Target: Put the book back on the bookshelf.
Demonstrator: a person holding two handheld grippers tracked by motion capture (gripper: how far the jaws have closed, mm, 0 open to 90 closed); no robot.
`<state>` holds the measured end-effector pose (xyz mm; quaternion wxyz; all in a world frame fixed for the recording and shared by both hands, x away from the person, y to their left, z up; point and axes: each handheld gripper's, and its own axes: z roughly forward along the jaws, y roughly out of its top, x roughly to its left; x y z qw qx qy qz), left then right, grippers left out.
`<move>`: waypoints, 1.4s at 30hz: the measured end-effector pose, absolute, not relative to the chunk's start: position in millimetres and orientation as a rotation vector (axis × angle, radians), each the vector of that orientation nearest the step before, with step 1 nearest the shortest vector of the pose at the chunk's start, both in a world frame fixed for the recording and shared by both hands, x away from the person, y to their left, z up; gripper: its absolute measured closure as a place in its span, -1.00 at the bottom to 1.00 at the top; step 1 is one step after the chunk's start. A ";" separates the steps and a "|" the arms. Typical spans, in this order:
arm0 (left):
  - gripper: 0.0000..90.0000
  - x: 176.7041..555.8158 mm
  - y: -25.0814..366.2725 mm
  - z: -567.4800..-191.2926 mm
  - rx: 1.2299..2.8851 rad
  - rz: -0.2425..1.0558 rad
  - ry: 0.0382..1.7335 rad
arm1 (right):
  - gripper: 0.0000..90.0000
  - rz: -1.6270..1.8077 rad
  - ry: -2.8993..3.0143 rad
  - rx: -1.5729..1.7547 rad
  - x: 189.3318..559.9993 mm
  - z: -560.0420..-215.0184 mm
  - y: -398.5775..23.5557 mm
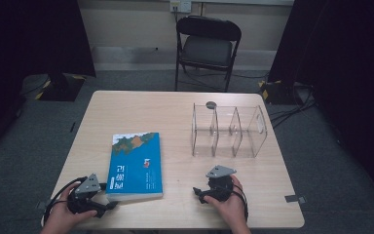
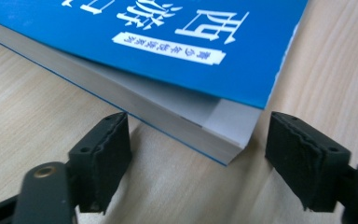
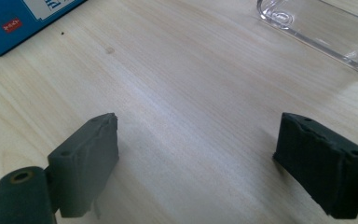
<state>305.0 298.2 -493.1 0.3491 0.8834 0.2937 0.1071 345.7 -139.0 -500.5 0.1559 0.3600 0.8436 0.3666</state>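
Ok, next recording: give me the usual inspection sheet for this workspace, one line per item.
Surface: light wooden table, a few small dark specks, otherwise bare between the things.
Job's things: blue book lying flat, its near corner between the left tongs' jaws; clear divided organiser standing at the far right, nothing in it.
Clutter: nothing seen.
Grippers: left tongs open, pads either side of the book's corner, not pressing; right tongs open over bare wood.
Cables: one black cable loops from each of the tongs by the hands; more on the floor at the far right.
Surroundings: black folding chair behind the table, dark curtains, grey carpet.
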 end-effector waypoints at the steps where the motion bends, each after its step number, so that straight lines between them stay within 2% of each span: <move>1: -0.50 305.5 298.3 -492.9 2.293 0.280 0.756 | -0.71 1.050 2.416 1.031 345.7 -500.5 -139.0; 4: -0.42 304.9 295.2 -494.0 2.253 0.283 0.792 | -0.71 1.040 2.436 1.030 345.5 -498.8 -139.1; 8: -0.35 306.8 297.3 -491.7 2.287 0.284 0.777 | -0.72 1.052 2.480 1.003 344.1 -497.2 -136.0; 22: -0.32 308.3 292.6 -487.3 2.322 0.261 0.812 | -0.72 1.104 2.553 0.926 339.4 -493.0 -112.2; 24: -0.31 307.2 289.9 -488.7 2.281 0.273 0.842 | -0.72 1.113 2.548 0.925 339.6 -492.8 -110.9; 29: -0.30 307.6 290.1 -485.5 2.326 0.290 0.827 | -0.72 1.128 2.551 0.935 339.5 -492.7 -110.4; 42: -0.29 309.4 290.9 -476.6 2.314 0.270 0.830 | -0.72 1.159 2.551 0.935 339.1 -490.6 -105.0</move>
